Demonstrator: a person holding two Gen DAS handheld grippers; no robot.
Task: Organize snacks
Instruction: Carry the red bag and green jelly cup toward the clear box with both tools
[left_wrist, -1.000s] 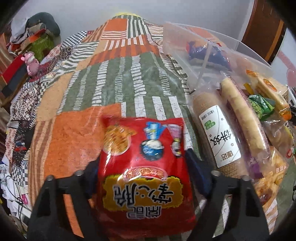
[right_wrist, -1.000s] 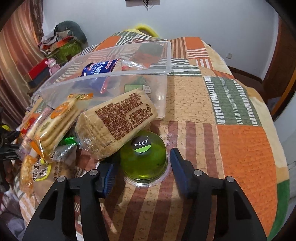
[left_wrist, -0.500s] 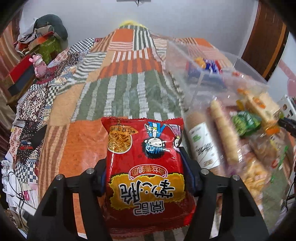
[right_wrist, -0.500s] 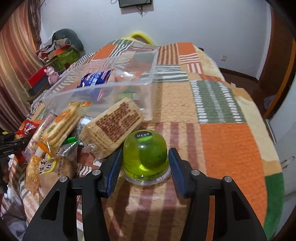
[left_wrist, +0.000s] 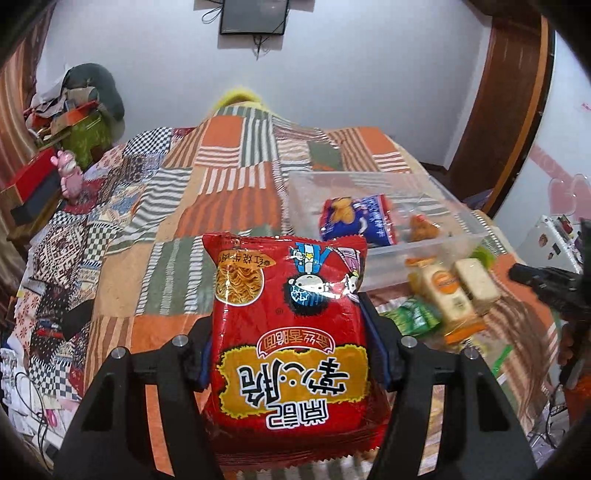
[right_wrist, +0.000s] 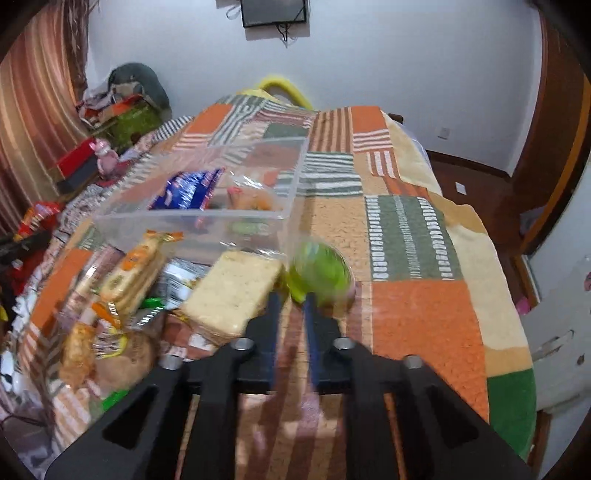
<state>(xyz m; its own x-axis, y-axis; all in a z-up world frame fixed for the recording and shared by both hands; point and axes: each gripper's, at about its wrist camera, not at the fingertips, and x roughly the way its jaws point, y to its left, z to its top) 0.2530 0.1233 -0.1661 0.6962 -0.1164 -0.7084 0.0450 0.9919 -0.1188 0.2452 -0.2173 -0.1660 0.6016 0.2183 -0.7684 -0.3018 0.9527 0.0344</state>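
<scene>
My left gripper (left_wrist: 288, 317) is shut on a red instant-noodle packet (left_wrist: 291, 354), held up off the patchwork quilt (left_wrist: 229, 206). Ahead and to the right lies a clear plastic box (left_wrist: 369, 181) holding a blue snack bag (left_wrist: 364, 218). My right gripper (right_wrist: 292, 297) is closing, with only a narrow gap left between its jaws. A green jelly cup (right_wrist: 321, 273) lies blurred and tilted just past the fingertips, and I see no pad pressing on it. A cracker pack (right_wrist: 232, 291) lies left of the fingertips.
Several wrapped snacks (right_wrist: 125, 273) are heaped in front of the clear box (right_wrist: 192, 218). Clutter and a red case (left_wrist: 33, 181) stand beside the bed on the left. The quilt's edge (right_wrist: 513, 332) drops off on the right, near a wooden door (left_wrist: 495, 110).
The left gripper has risen with the noodle packet. The right jaws have drawn nearly together, and the green cup has gone from between the pads to just beyond the tips.
</scene>
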